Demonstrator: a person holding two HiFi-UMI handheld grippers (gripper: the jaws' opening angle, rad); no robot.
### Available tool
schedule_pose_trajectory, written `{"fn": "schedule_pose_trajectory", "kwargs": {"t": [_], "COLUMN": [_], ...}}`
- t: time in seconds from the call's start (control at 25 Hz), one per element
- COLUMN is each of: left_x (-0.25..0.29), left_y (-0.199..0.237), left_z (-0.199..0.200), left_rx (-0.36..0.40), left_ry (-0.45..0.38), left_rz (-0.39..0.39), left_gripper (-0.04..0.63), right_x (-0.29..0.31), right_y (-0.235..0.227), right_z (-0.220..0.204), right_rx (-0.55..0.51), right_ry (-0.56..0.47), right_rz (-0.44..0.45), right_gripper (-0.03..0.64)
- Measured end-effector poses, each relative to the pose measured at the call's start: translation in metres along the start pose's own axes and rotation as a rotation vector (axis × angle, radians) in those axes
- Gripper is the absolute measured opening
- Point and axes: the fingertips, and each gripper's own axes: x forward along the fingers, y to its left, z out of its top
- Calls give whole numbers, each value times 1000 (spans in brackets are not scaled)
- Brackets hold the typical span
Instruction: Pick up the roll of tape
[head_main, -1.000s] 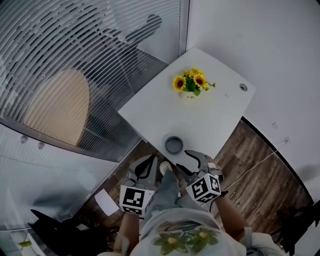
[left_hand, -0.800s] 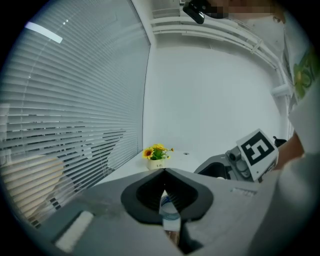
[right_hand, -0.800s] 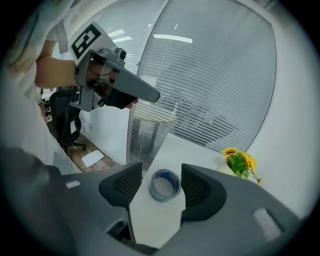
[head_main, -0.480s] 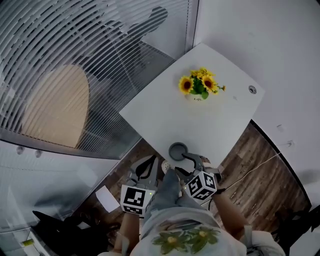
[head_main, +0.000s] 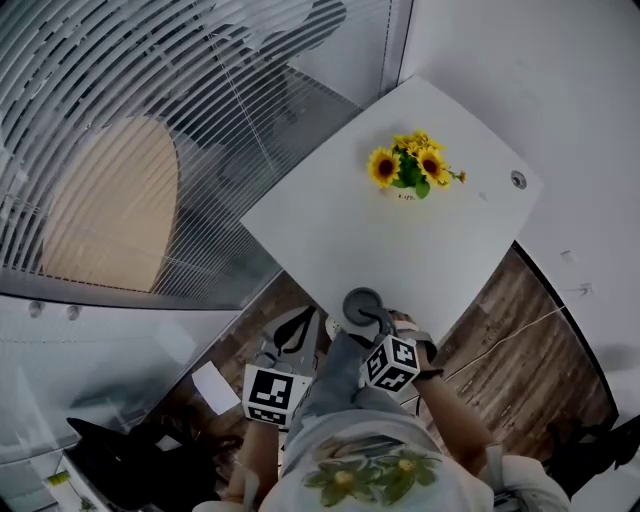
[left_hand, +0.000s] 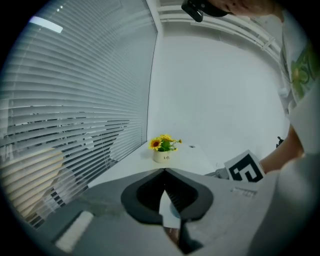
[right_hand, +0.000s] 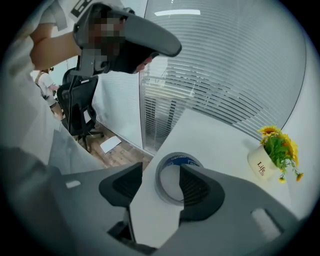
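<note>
Tape (right_hand: 176, 160) between right tongs (right_hand: 159, 176) (seemingly loose)

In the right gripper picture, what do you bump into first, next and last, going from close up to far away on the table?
right gripper → roll of tape → pot of sunflowers

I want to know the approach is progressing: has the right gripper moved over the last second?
Yes. The right gripper has moved forward, toward the tape roll on the table. Its open jaws now reach the roll, where a gap showed before.
</note>
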Motion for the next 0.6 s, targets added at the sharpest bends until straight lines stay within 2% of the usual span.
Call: {"fn": "schedule_pose_trajectory", "kwargs": {"t": [0.44,0.6], "left_x": [10,10], "left_y": [12,16], "left_z": [-4,-6], "left_rx": [-11,-15], "left_ry": [15,17], "left_rz": [-6,-8], "left_gripper": [3,3], "right_x": [27,31], "right_y": [4,6], "right_z": [-17,-19], "right_rx": [-38,-59], "right_ry": [124,148], "right_rz": [55,73], "right_gripper": [201,144]}}
